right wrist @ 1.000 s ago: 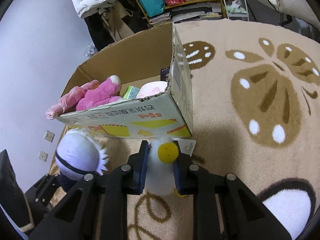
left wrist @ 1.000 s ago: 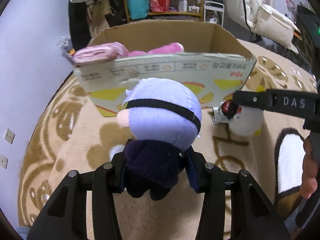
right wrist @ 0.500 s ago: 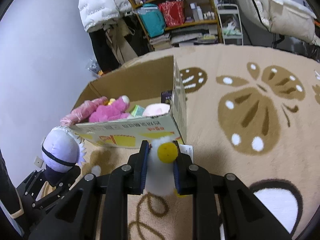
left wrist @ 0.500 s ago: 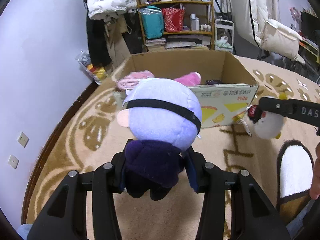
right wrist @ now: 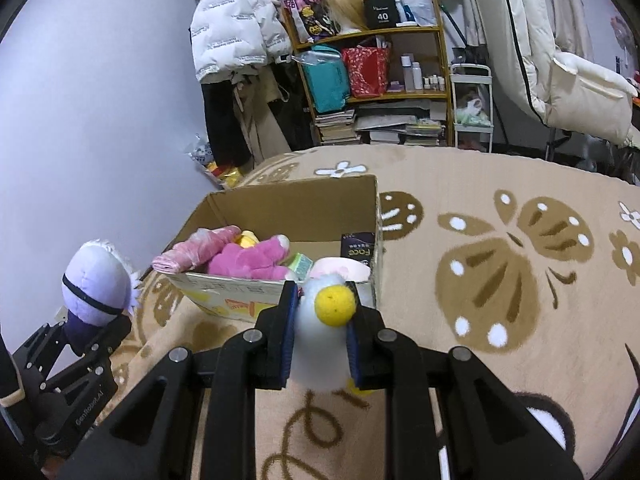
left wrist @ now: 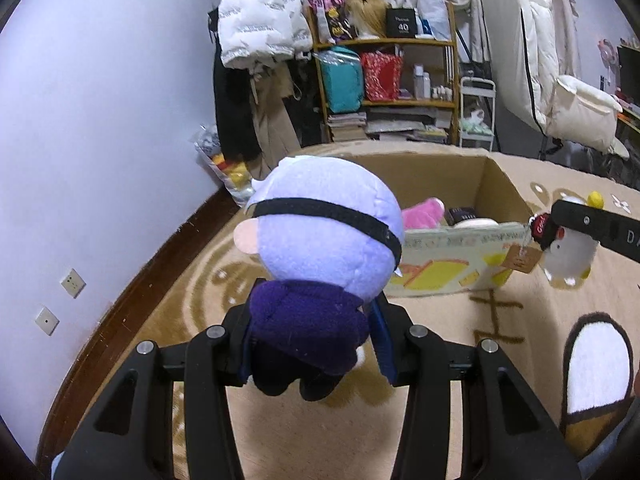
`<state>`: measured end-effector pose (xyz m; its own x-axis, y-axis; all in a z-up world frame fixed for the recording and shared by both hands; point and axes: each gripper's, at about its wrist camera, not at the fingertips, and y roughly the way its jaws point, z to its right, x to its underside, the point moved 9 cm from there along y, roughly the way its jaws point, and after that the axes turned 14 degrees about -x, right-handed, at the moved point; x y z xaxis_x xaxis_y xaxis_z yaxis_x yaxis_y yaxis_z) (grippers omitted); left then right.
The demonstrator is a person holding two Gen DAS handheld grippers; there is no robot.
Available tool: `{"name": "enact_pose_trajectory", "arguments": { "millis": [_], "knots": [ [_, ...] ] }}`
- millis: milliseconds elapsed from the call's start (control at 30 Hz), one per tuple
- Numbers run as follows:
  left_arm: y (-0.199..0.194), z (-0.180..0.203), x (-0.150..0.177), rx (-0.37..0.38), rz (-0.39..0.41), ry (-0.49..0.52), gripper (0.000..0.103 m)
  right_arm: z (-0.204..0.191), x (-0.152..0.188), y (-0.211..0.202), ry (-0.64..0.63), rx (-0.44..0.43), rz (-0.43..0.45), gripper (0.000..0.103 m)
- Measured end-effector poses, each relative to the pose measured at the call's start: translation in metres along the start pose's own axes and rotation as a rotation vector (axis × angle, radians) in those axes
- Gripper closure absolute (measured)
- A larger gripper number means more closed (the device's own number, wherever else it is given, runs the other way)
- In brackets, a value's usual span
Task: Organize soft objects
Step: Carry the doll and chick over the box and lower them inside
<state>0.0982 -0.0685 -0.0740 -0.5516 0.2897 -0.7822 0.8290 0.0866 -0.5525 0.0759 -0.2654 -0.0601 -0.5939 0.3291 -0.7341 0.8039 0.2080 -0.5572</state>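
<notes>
My left gripper is shut on a plush doll with a lavender head, a black eye band and a dark purple body, held up in front of the cardboard box. It also shows in the right wrist view. My right gripper is shut on a white plush chick with a yellow beak, held just before the box's near wall. The chick also shows in the left wrist view. The box holds a pink plush and other soft items.
The box stands on a beige patterned rug. A wooden shelf with bags and books, hanging coats and a white cart stand beyond. A purple wall runs along the left.
Both grippers have risen and pulled back from the box with their toys held; the box now looks smaller and its inside is in view.
</notes>
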Motion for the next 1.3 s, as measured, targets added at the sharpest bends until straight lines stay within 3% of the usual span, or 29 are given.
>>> {"name": "enact_pose_trajectory", "arguments": {
  "millis": [700,1300],
  "knots": [
    [-0.012,-0.019,-0.042,0.001,0.109,-0.024,0.057,-0.021,-0.04,-0.022,-0.093,0.051,0.124,0.08],
    [0.026,0.023,-0.098,0.021,0.169,0.03,0.057,-0.016,-0.088,0.02,-0.15,0.026,0.114,0.08]
  ]
}}
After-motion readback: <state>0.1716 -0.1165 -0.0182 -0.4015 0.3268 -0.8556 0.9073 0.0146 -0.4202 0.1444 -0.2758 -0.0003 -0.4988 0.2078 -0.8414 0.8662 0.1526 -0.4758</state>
